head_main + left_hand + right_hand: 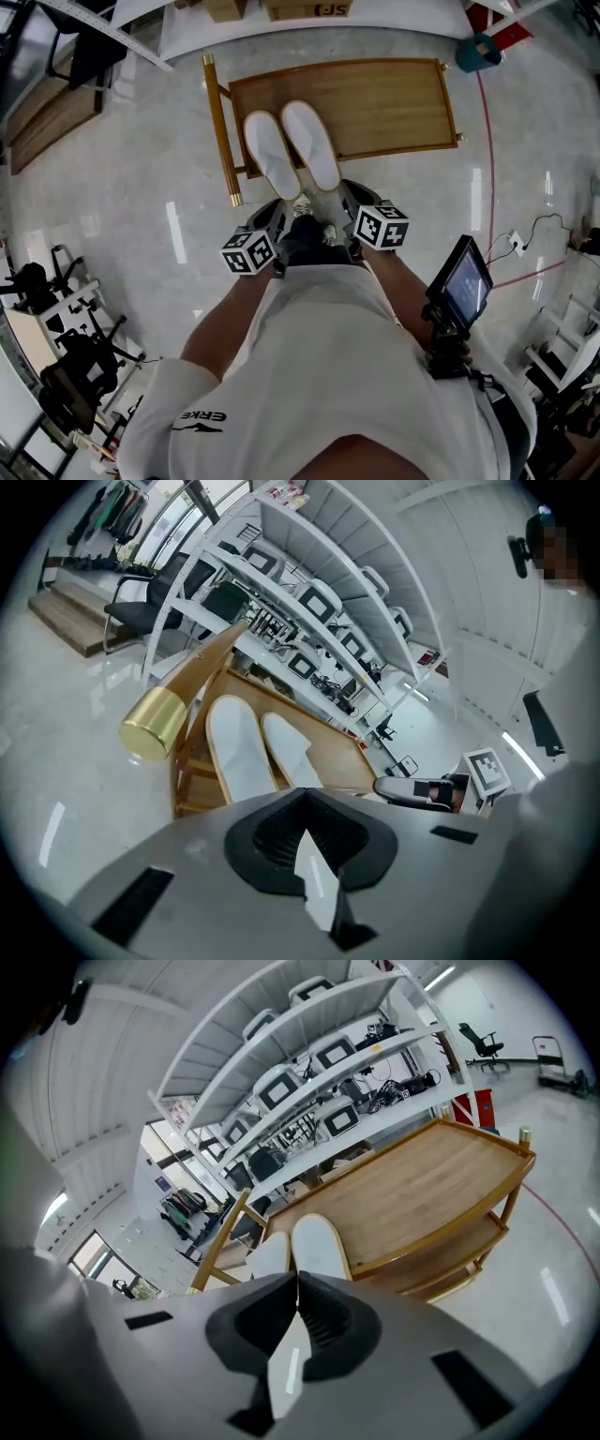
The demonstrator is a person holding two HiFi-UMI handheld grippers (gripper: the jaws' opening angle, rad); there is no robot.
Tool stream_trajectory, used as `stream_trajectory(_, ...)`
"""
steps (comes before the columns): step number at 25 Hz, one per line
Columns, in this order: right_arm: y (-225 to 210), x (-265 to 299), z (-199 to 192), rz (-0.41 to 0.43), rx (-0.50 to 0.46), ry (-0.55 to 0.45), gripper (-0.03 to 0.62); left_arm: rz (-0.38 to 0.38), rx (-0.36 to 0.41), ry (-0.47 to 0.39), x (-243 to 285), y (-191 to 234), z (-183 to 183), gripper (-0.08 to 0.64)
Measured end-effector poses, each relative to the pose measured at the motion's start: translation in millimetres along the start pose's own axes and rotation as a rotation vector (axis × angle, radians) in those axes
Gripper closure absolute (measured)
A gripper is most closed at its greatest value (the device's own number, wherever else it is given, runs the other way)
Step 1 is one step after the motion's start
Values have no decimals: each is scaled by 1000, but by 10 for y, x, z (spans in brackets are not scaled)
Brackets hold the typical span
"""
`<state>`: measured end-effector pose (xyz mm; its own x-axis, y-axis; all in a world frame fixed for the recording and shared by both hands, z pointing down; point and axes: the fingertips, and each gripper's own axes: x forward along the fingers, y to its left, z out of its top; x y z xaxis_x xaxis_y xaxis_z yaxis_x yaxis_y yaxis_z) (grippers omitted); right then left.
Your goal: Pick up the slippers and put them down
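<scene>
Room: a workshop with a glossy pale floor (141,187); white shelving (309,1044) loaded with monitors runs behind a low wooden trolley.
Surface: the trolley's rimmed tabletop (394,103), upper middle of the head view, bare except at its left end.
Slippers: a white pair of slippers (291,150) lies side by side, touching, at that left end. Their near ends are at the near rim; whether they overhang it I cannot tell.
Left hand-held gripper (305,803): jaws pressed together with nothing between them, apart from the pair and aimed at it from the lower middle.
Right hand-held gripper (297,1283): also closed and empty, just beside the left one.
Handling: probably very light, soft and floppy, with a thin tan-edged sole. They are not fragile, but would likely droop or fold if pinched at one tip.
Where to hold: likely the near end or side edge of each sole, one per gripper. The jaws must open first.
Writing: "ERKE" on the person's shirt (202,415), lower left. A box (309,8) at the top edge shows letters too cut off to read. The slippers show no print.
</scene>
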<state>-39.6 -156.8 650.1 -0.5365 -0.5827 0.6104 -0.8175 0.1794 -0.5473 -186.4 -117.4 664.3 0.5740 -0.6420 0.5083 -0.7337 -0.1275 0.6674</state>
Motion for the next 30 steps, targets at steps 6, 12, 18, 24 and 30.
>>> stream_trajectory(6,-183,196,-98,-25,8,46,586,46,-27,41,130,281,-106,555)
stream_trajectory(12,-366,306,-215,-42,37,82,584,68,-36,62,148,494,-195,555)
stream_trajectory(18,-483,409,-284,-47,58,117,512,30,-84,75,196,588,-273,554)
stream_trajectory(24,-498,503,-313,-15,106,133,425,-27,-154,90,261,636,-359,451)
stream_trajectory(30,-539,632,-365,8,146,162,388,-89,-206,94,388,625,-377,380)
